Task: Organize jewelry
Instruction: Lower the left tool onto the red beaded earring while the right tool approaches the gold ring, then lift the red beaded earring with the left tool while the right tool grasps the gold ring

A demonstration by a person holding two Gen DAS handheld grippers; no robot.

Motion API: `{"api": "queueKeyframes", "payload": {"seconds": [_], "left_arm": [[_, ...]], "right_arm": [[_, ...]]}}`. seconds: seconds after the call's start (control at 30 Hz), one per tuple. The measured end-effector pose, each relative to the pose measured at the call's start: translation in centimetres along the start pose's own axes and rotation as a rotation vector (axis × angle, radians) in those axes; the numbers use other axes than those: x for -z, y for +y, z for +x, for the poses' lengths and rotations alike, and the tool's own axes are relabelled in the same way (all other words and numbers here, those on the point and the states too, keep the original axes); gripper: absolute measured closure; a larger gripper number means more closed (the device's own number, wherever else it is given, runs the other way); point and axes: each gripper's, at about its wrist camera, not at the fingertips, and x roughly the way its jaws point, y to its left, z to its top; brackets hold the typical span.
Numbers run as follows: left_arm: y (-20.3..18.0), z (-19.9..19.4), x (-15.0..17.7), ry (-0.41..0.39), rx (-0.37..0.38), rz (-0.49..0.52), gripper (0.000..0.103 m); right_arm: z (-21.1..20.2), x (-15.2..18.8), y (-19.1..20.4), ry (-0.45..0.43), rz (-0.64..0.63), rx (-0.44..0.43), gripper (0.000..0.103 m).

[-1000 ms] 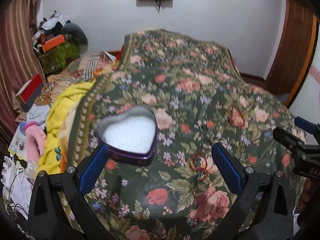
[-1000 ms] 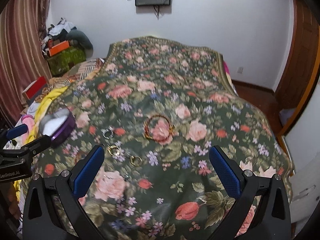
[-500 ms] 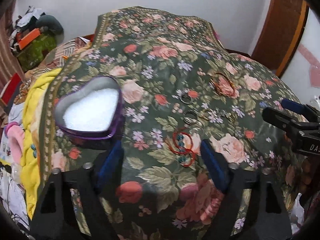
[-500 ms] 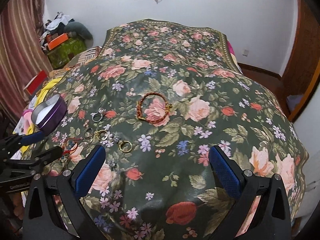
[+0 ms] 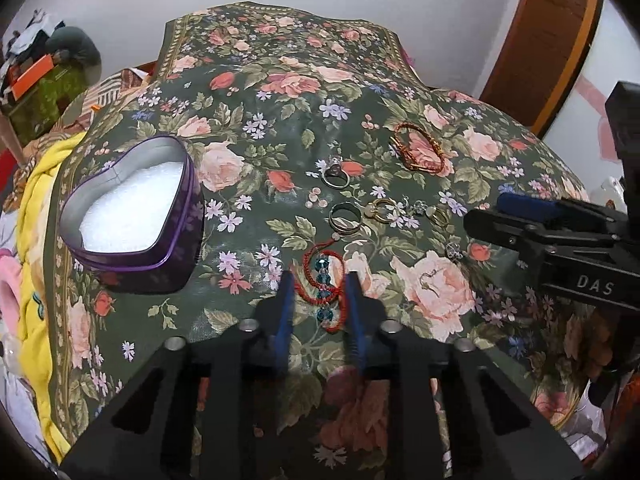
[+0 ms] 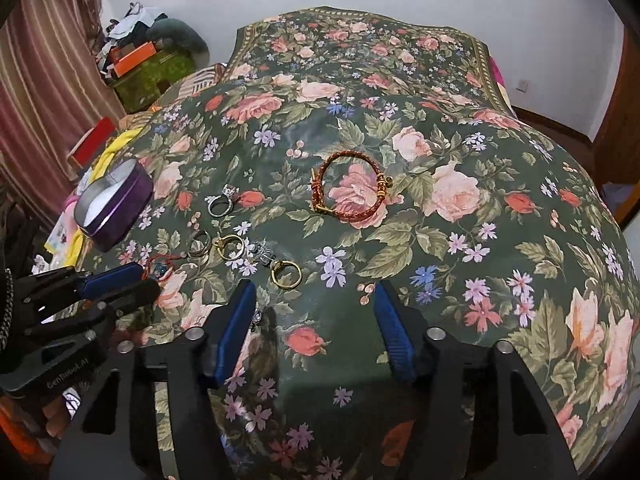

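Left wrist view: since 1 second ago the left gripper has dropped to the floral bedspread and narrowed from a wide spread to a close bracket around the red cord bracelet with teal beads. The pads sit at either side of the cord, nearly touching it, with a gap left, so the clamp looks unfinished. That suggests this bracelet is the first piece headed for the heart-shaped tin, which stands open, white-lined and empty, just left of the gripper. Beyond the fingers lie a stone-set ring, a dark band, a gold ring and the braided bracelet, all clear of the grasp. The path from bracelet to tin is bare cloth; the tin sits near the bed's left edge, beside a yellow blanket.

Right wrist view: the right gripper hovers low over the bedspread, fingers apart but narrower than before, holding nothing. A gold ring lies just ahead of its left finger. The left gripper shows at the frame's left edge, close by, so room between the 2 tools is tight; to the right the bed is open.
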Motion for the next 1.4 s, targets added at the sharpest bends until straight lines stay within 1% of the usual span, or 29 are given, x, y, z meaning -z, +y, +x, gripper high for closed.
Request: {"api": "queueKeyframes", "payload": {"seconds": [0.07,0.1,0.27,0.33,0.4,0.53,0.6,0.7,0.77,0.87,1.0,1.13,1.23,1.27,1.3,1.37,1.4], "left_arm": [[0.4,0.1,0.0,-0.004,0.006,-0.019,0.093],[0.5,0.1,-0.1,-0.005,0.010,-0.025,0.095],[0.7,0.1,0.0,-0.014,0.028,-0.034,0.095],[0.8,0.2,-0.1,-0.018,0.035,-0.036,0.095],[0.9,0.2,-0.1,-0.022,0.042,-0.040,0.095],[0.9,0.1,-0.1,-0.029,0.050,-0.043,0.095],[1.0,0.1,-0.1,-0.032,0.052,-0.044,0.095],[1.0,-0.1,-0.2,-0.037,0.051,-0.044,0.096],[1.0,-0.5,-0.3,-0.046,0.051,-0.046,0.096],[1.2,-1.3,-0.4,-0.067,0.050,-0.046,0.096],[1.3,-2.7,-0.8,-0.106,0.038,-0.046,0.096],[1.4,-4.3,-1.1,-0.146,0.020,-0.045,0.096],[1.8,-5.3,-1.1,-0.173,0.009,-0.059,0.096],[1.9,-5.4,-1.1,-0.177,0.007,-0.065,0.096],[2.1,-5.6,-1.1,-0.181,0.005,-0.074,0.096],[2.4,-5.8,-1.1,-0.186,0.004,-0.090,0.096],[2.6,-5.9,-1.1,-0.190,0.004,-0.096,0.096]], "right_arm": [[0.3,-0.2,0.2,0.004,-0.010,0.001,0.047],[0.4,-0.2,0.2,0.009,-0.013,0.000,0.047],[1.4,-0.4,0.8,0.035,-0.031,0.006,0.049],[1.7,-0.5,0.9,0.047,-0.030,0.007,0.054],[2.0,-0.7,0.7,0.060,-0.023,0.002,0.061],[2.4,-0.8,0.7,0.073,-0.019,-0.002,0.070],[2.7,-0.9,0.8,0.075,-0.023,-0.002,0.083],[2.7,-0.9,0.7,0.077,-0.012,-0.010,0.092],[2.5,-0.8,0.3,0.079,0.012,-0.023,0.095],[2.1,-1.0,0.0,0.074,0.036,-0.030,0.095],[0.6,-1.3,0.1,0.030,0.049,-0.030,0.096],[-0.2,-1.7,0.9,0.008,0.009,-0.014,0.096],[0.0,-1.8,1.6,0.028,-0.034,0.001,0.095],[0.2,-1.8,1.7,0.045,-0.045,0.000,0.090],[0.6,-1.9,1.9,0.071,-0.057,0.007,0.078],[1.0,-1.8,1.9,0.075,-0.067,0.033,0.064],[1.0,-1.6,1.9,0.071,-0.072,0.039,0.063]]}}
